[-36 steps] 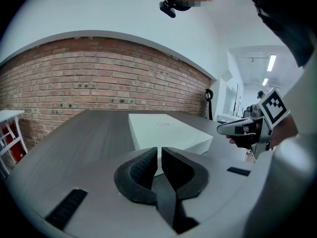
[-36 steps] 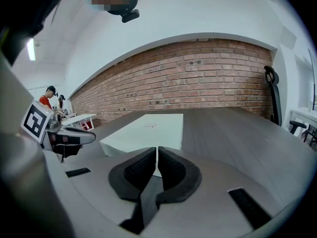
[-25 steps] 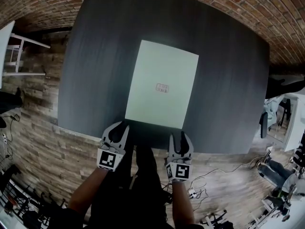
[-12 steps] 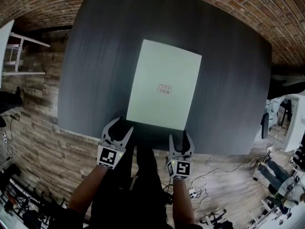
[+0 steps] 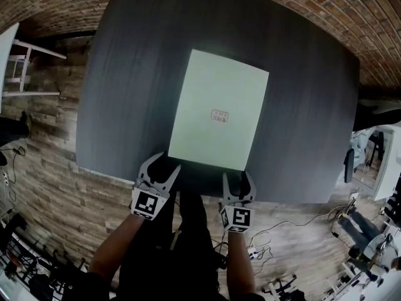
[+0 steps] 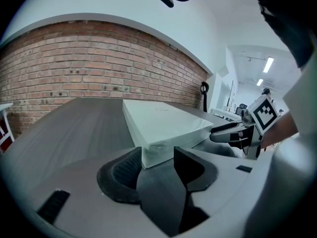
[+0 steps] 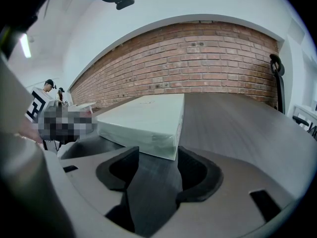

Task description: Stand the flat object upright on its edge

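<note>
Flat box [image 5: 219, 111], pale green with a small printed mark at its centre, lies face-down-flat on the dark worktop [image 5: 125, 74], in the middle of the head view.

1. Nearest the viewer, at the lower centre of the frame, both tools sit at the worktop's near edge. The left tool [image 5: 163, 164] is at the box's lower left corner. The right tool [image 5: 238, 177] is at its lower right corner.
2. Tool state: the jaws of both tools have just been opening and now stand spread wide. In each gripper view one near corner of the box sits in the gap between the jaw tips. No pad is seen pressing on it, so neither tool holds anything.
3. Governing relation: the box lies directly beyond the tools. Its near short edge runs across the frame from one tool to the other. Its long axis runs away from them toward the top of the frame, leaning slightly right. Neither tool is clearly the nearer.
4. Judgement: raising this near short edge would pivot the box on its far short edge, and both tools are placed to share that lift.
5. Beyond the box, bare worktop runs to a brick wall [image 6: 99, 58].
</note>
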